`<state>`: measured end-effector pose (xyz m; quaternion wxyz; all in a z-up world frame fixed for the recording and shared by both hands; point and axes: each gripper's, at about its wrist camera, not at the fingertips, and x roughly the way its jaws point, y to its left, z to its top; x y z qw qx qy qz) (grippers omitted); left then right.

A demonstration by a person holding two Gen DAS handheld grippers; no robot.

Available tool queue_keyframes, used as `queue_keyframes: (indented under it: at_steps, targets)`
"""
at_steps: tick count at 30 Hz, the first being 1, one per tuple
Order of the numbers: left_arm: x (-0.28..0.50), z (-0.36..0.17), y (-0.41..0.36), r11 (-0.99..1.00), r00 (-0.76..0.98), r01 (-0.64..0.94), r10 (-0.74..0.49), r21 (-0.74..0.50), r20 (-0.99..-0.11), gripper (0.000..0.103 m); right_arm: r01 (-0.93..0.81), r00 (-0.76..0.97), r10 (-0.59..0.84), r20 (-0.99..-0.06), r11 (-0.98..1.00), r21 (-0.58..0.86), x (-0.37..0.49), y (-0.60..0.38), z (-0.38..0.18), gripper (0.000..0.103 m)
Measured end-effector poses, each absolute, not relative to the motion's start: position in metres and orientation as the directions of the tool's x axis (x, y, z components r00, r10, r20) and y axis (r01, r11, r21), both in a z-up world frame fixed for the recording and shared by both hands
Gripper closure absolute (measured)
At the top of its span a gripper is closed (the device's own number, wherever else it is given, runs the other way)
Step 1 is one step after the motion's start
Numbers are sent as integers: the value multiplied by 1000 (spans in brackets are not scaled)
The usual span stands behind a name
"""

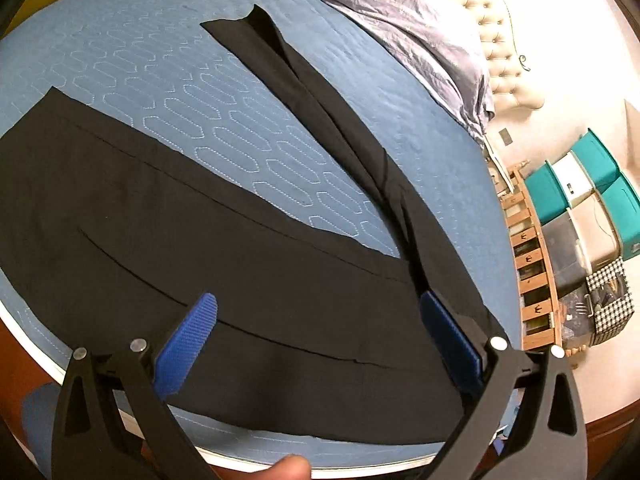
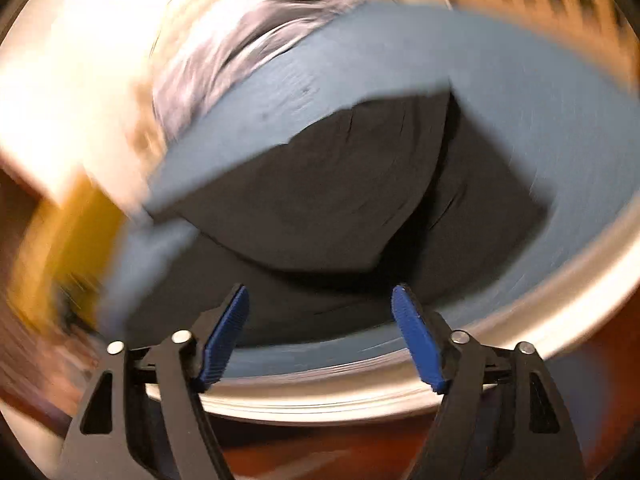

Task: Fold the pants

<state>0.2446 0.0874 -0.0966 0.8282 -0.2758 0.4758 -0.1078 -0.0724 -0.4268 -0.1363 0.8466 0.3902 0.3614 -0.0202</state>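
Black pants (image 1: 248, 264) lie spread on the blue quilted bed cover (image 1: 160, 80). One leg runs off to the left and the other stretches away to the far side, ending at a hem (image 1: 248, 24). My left gripper (image 1: 320, 308) hovers over the waist end near the bed's front edge, open wide, with nothing between its blue pads (image 1: 188, 344). The right wrist view is heavily blurred. There the pants (image 2: 320, 184) show as a dark mass ahead of my right gripper (image 2: 320, 298), which stands open and empty over the bed's edge.
A crumpled pale blue duvet (image 1: 400, 12) lies at the far end by a tufted headboard (image 1: 500, 40). Right of the bed are a wooden rack (image 1: 532, 260) and teal storage boxes (image 1: 600, 184). A fingertip (image 1: 288, 468) shows at the bottom.
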Motion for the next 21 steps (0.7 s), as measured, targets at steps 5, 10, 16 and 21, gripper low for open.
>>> queue_keyframes:
  at_steps: [5,10,16,21]
  targets:
    - [238,-87,97,823,549,-65,-443,-565,-709,1,395,791,314,-525,392,831,-60,-432,-160,46]
    - [236,-91,117,812,555,-92,-438,-576,-707,1,429,788,322,-525,324,843,-32,-438,-170,50]
    - [256,-93,135,806,551,-118,-433,-580,-713,1,524,773,236,-588,285,803,-18,-442,-188,49]
    - [295,-97,152,753,540,-167,-471,-637,-698,2,506,795,170,-583,345,791,-8,-449,-186,95]
